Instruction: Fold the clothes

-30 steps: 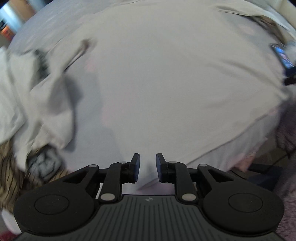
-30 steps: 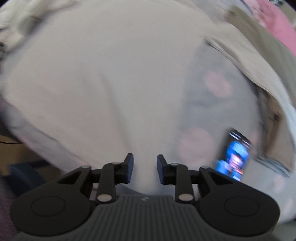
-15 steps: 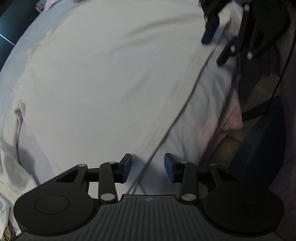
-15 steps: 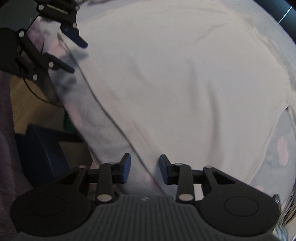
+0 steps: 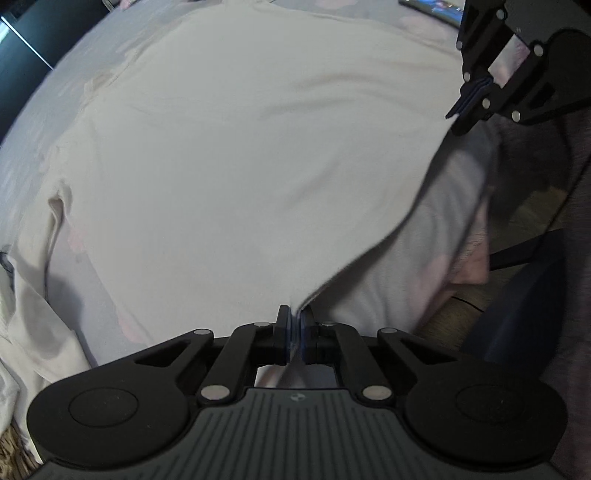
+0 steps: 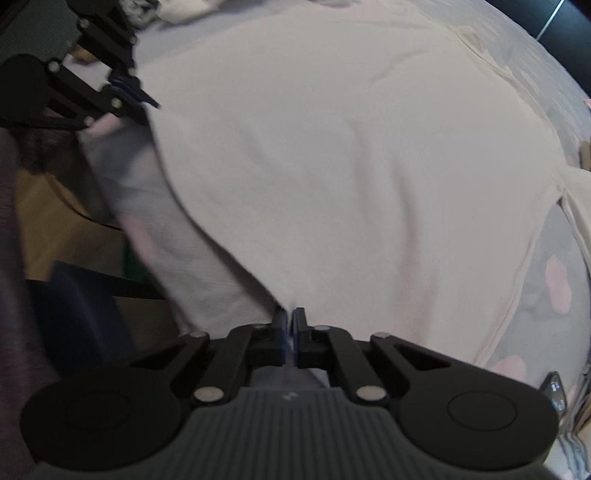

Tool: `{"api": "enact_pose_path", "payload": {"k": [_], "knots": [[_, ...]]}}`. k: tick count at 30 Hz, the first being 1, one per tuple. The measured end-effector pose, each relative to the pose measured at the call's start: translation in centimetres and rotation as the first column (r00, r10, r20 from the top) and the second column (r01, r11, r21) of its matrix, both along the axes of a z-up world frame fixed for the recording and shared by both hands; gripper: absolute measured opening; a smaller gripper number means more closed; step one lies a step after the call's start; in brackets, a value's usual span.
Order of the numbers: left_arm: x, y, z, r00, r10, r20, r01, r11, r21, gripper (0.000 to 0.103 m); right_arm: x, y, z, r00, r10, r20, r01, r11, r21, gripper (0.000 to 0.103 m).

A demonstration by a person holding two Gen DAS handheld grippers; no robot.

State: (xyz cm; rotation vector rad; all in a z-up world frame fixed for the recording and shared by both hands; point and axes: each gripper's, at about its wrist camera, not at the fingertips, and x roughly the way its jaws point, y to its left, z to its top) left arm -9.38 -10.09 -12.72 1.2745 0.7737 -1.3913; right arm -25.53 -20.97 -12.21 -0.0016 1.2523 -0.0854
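A cream-white shirt lies spread flat on a bed, also seen in the right wrist view. My left gripper is shut on one corner of the shirt's near hem. My right gripper is shut on the other hem corner; it also shows at the upper right of the left wrist view. The left gripper shows at the upper left of the right wrist view. The hem edge is lifted a little off the bed between the two grippers.
The bed has a pale grey sheet with pink blotches. A phone with a lit screen lies at the far edge. Other crumpled pale clothes lie to the left. A wooden floor and a dark blue object are beside the bed.
Both grippers were open over the shirt's hem half a second ago. Now both have closed on the hem corners and the edge is raised.
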Motion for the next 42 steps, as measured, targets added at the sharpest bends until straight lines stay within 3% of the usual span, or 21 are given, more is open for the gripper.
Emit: {"api": "enact_pose_path", "payload": {"k": [4,7,9,11,13,19,23,28,31,35,37,39,42], "knots": [[-0.3,-0.4,-2.4,0.997,-0.003,0.073,-0.002,0.997,0.072,0.003,0.2,0.1,-0.5,0.998,0.04,-0.053,-0.041,0.999,-0.018,0.003],[-0.3,-0.7,-3.0,0.997,0.016,0.071,-0.021,0.997,0.079,0.003,0.2,-0.6,-1.9,0.997,0.034,-0.076,-0.035,0.999,-0.015,0.005],[-0.1,-0.6,-2.6,0.998,0.023,0.055,-0.027,0.997,0.071,0.006,0.2,-0.5,-1.6,0.996,0.042,-0.08,-0.043,0.999,-0.009,0.012],[0.5,-0.6,-1.8,0.998,0.06,0.006,-0.06,0.996,0.065,0.015,0.0,-0.9,-1.2,0.996,0.047,-0.077,-0.047,0.999,0.01,0.03],[1.3,-0.7,-0.8,0.993,0.102,-0.055,-0.098,0.993,0.062,0.025,-0.2,-1.1,-0.6,0.996,0.047,-0.07,-0.046,0.999,0.018,0.031],[4.1,-1.3,3.0,0.956,0.218,-0.199,-0.223,0.975,-0.005,0.039,-0.6,-2.2,3.3,1.0,0.004,-0.008,-0.003,0.998,0.055,0.035],[6.5,-2.7,4.7,0.929,0.303,-0.214,-0.32,0.946,-0.052,0.039,0.5,-4.5,5.5,0.998,-0.055,0.038,0.054,0.998,0.043,0.039],[10.3,-3.3,6.2,0.9,0.409,-0.153,-0.427,0.898,-0.109,0.039,2.1,-8.2,6.2,0.988,-0.141,0.063,0.142,0.99,-0.007,0.04],[13.1,-3.2,7.0,0.884,0.46,-0.084,-0.468,0.873,-0.139,0.039,3.2,-9.8,5.7,0.978,-0.19,0.082,0.19,0.982,0.009,0.041],[17.5,-2.4,7.8,0.826,0.561,-0.05,-0.561,0.812,-0.16,0.04,4.7,-11.2,3.6,0.961,-0.261,0.087,0.257,0.965,0.053,0.041],[19.2,-2.2,8.1,0.801,0.596,-0.048,-0.595,0.786,-0.168,0.046,5.7,-11.3,2.2,0.958,-0.276,0.076,0.272,0.961,0.052,0.041],[20.1,-2.4,7.8,0.8,0.599,-0.043,-0.596,0.783,-0.177,0.052,6.9,-11.3,1.2,0.96,-0.273,0.066,0.27,0.962,0.042,0.041],[20.4,-2.7,6.8,0.793,0.609,0.012,-0.593,0.777,-0.21,0.053,8.0,-11.9,1.3,0.962,-0.263,0.073,0.26,0.965,0.042,0.041]]}}
